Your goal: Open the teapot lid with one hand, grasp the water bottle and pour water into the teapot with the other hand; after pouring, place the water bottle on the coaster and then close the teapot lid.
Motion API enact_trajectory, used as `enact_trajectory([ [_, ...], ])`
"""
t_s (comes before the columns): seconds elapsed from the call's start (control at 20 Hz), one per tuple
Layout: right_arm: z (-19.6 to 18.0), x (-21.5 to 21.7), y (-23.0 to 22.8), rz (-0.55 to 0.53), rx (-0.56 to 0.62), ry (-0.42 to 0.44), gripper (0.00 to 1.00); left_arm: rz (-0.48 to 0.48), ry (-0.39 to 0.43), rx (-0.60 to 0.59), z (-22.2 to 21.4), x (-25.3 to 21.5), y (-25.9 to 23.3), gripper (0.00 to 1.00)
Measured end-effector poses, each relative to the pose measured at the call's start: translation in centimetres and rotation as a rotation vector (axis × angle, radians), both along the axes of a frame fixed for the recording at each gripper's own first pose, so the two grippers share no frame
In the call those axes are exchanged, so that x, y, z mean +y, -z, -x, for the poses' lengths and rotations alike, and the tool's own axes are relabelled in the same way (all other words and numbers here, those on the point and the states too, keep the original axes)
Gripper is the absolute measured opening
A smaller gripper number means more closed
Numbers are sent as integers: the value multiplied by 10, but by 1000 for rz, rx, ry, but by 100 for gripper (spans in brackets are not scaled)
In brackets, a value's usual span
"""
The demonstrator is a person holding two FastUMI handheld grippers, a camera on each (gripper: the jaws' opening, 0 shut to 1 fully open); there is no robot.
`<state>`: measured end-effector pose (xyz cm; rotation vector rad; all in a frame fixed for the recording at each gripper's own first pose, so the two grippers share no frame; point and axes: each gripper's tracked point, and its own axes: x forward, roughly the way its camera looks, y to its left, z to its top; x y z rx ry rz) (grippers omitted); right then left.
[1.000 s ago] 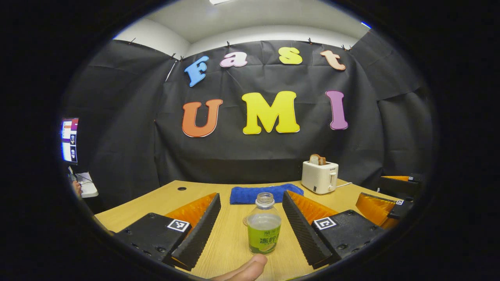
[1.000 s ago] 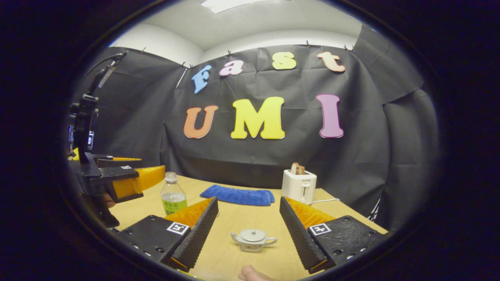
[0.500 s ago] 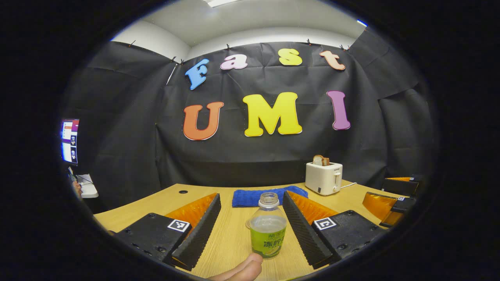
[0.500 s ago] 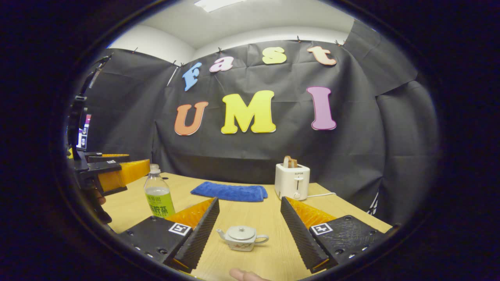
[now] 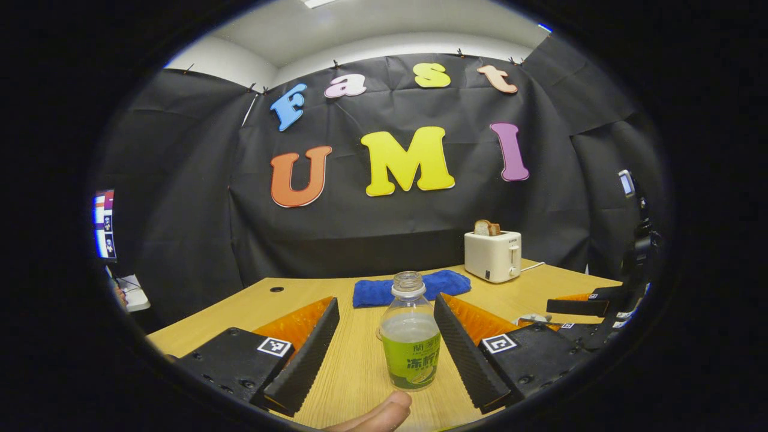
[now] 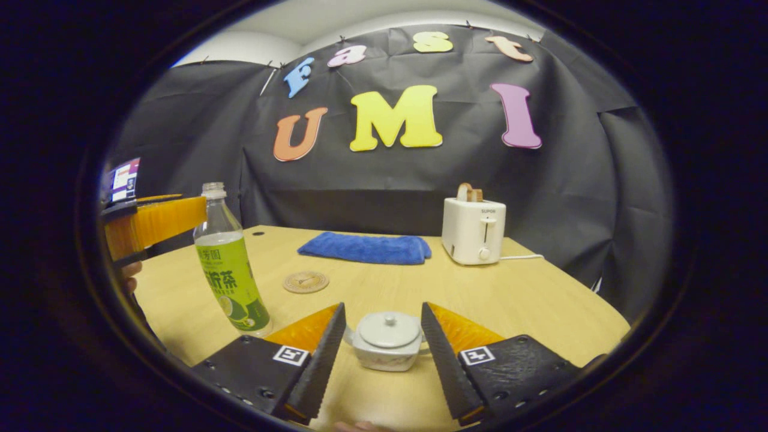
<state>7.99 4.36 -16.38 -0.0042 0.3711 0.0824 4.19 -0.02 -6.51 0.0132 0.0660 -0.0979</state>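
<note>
Wooden worktop carries everything. In the left gripper view the bottle stands upright and uncapped between the spread fingers of the left gripper; the right finger lies just beside the bottle, the left one well apart, so nothing is clamped. A fingertip of the holding hand shows at the near edge. Behind the bottle's left side peeks the edge of the coaster. Farther back lie a blue cloth and, to its right, a white toaster with bread in its slot. At the far right of this view the right gripper shows side-on.

In the right gripper view the right gripper sits low with its fingers wide apart on either side of the teapot, close to it; whether they touch it I cannot tell. The lid is on the pot. The coaster lies bare beyond the teapot, to the left, with the cloth behind it and the toaster to the right. The bottle stands at the left, partly full, with a green label, and the left gripper reaches in beside its upper part.
</note>
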Motion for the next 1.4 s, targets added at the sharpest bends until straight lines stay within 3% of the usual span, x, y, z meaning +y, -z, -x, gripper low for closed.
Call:
enact_trajectory([
  [0.05,-1,3,0,3,-7,-14,68,7,-1,-1,-1,1,0,99],
  [0.1,-3,6,-1,13,-16,-31,67,13,-2,0,-2,2,1,99],
  [0.15,-6,5,-1,23,-24,-33,53,17,-4,0,-3,2,1,99],
  [0.2,-8,2,2,36,-20,-28,48,22,-3,-1,-3,3,2,99],
  [0.25,-11,2,5,19,-16,-25,35,28,0,-1,-4,4,2,99],
  [0.3,-13,1,4,3,-17,-20,29,33,3,-1,-5,3,3,99],
  [0.55,-19,-1,6,-30,-3,-4,28,73,8,8,-7,9,9,99],
  [0.6,-21,-7,6,-26,-2,17,24,82,16,15,-6,9,13,99],
  [0.65,-19,-8,4,-60,5,19,8,93,24,23,-6,9,16,99],
  [0.8,-22,-6,4,-92,0,11,6,103,44,59,-5,7,32,99],
  [0.85,-20,-6,3,-79,-2,5,0,100,50,70,-5,5,37,99],
  [1.0,-19,-5,0,-36,-21,-6,0,76,76,89,-3,-1,48,100],
  [1.2,-16,-7,-11,-85,-42,-3,0,57,97,87,-7,-10,55,99],
  [1.4,-17,-13,-27,-68,-87,-2,0,65,97,102,-19,-16,62,99],
])
